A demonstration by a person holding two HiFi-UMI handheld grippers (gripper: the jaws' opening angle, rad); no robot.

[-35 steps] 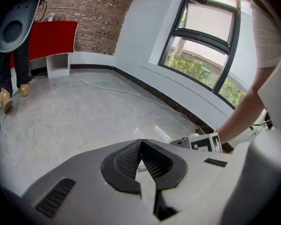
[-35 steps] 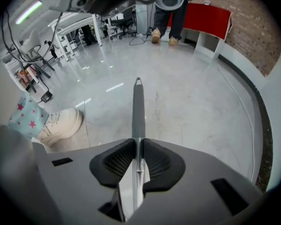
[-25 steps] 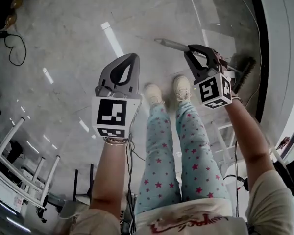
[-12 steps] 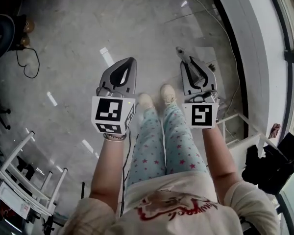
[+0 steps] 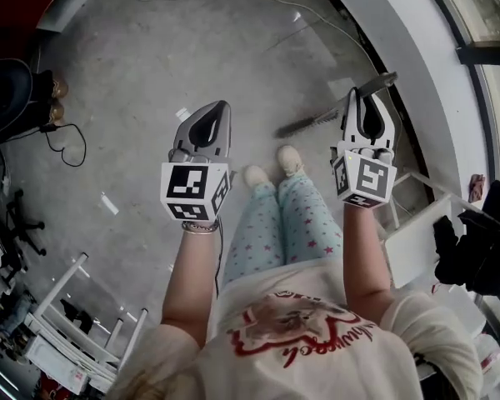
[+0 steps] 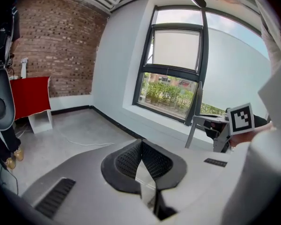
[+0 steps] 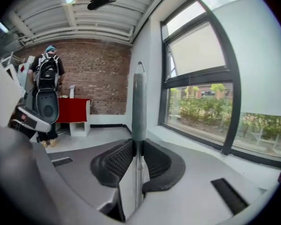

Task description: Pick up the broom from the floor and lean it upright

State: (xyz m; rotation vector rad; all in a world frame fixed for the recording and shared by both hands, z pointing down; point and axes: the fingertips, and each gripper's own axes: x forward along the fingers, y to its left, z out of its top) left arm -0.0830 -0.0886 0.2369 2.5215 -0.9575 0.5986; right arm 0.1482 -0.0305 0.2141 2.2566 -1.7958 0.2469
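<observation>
1. The right gripper (image 5: 364,98), in the right of the head view, has its jaws pinching the broom (image 5: 310,123) near the handle's end, and the brush slants off to the lower left.
2. Gripped so far from the brush, the broom could pivot or slip.
3. The left gripper (image 5: 207,119), with its jaws pressed together and empty, offers no support.
4. Leaned badly against the wall (image 5: 400,23), the broom may slide down.

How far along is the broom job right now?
Done: the broom is picked up, its handle clamped in the right gripper. In hand: the handle stands upright beside the window wall. Left: leaning it there and letting go. The left gripper is shut and empty.
</observation>
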